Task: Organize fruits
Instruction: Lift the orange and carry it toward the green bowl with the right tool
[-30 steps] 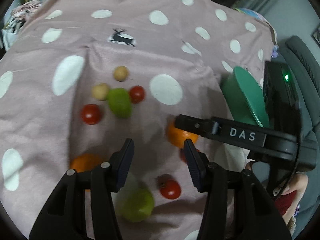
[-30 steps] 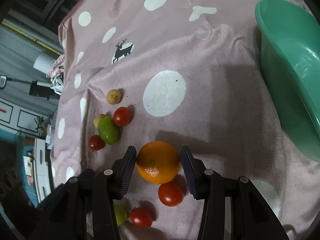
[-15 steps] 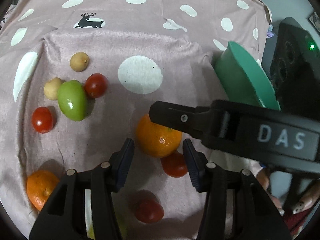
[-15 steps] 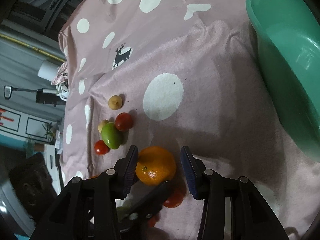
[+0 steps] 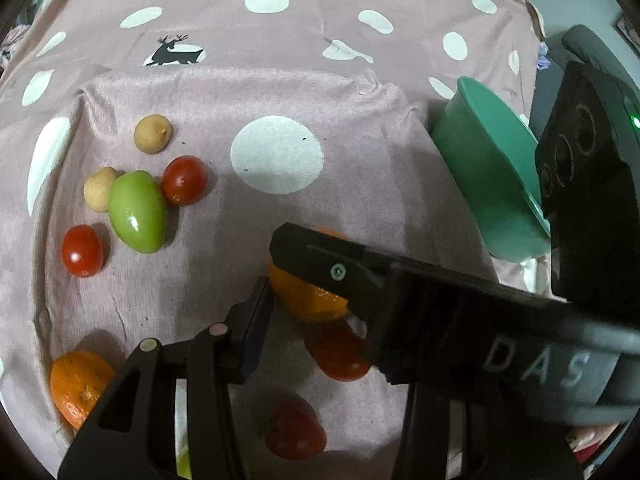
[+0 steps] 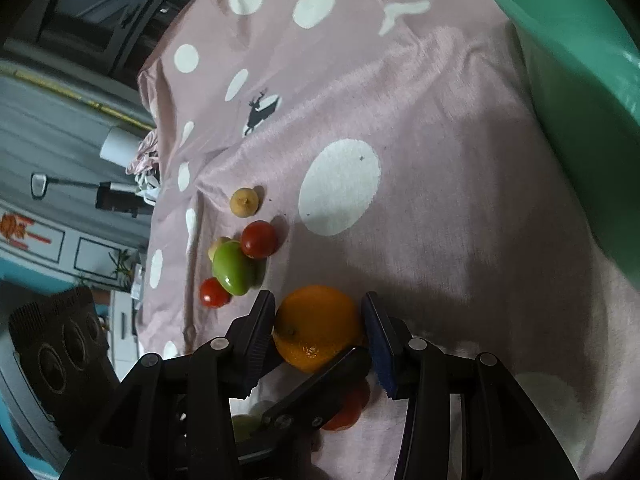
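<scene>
An orange sits on the pink dotted cloth, and my right gripper is shut on it, both pads against its sides. My left gripper has come in beside it, its jaws closing. A red tomato lies between them, clear of the left pad. The other left finger is hidden under the right gripper's finger. From the right wrist view a left finger crosses below the orange, over the tomato.
A green bowl stands at the right, large in the right wrist view. To the left lie a green fruit, two tomatoes and two tan fruits. A second orange and another tomato lie near.
My left gripper has moved right and lower to the orange and the tomato, its jaws narrowing. My right gripper has stayed on the orange, tilting slightly.
</scene>
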`<state>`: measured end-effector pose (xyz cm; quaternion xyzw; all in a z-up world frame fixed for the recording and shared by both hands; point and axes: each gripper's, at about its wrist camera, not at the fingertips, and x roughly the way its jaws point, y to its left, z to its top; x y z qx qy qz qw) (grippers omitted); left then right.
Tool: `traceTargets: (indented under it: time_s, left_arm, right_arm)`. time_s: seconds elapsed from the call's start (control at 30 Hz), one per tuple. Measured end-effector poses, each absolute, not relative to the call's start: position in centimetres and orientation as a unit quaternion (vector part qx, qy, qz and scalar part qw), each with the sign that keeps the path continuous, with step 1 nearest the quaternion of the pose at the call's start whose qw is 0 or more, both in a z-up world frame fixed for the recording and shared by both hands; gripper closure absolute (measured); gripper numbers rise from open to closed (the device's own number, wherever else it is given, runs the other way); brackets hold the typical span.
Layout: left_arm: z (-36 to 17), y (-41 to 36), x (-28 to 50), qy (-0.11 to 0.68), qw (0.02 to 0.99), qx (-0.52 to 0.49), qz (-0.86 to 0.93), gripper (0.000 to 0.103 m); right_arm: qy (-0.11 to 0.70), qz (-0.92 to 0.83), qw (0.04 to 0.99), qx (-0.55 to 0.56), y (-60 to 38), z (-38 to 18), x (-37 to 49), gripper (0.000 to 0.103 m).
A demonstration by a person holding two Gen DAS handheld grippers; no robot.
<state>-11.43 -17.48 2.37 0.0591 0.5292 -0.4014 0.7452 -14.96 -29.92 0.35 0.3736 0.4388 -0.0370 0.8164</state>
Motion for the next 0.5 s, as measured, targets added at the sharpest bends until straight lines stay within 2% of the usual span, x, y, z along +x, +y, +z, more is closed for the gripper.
traceTargets:
  time_s: [0.17,0.5]
  left_arm:
    - [3.1,-17.1,-11.8,0.518,0.754,0.055,-0.401,0.058]
    - [6.7,-15.4,-13.9,0.449,0.794,0.057,-0.406,0.058]
  right_arm:
    - [0.44,-0.036,0.825,0.353,-29.6,1.2,-14.8,0.056]
    - [0.391,-0.012,0.858,0.332,-28.0,4.2,-16.5,0.056]
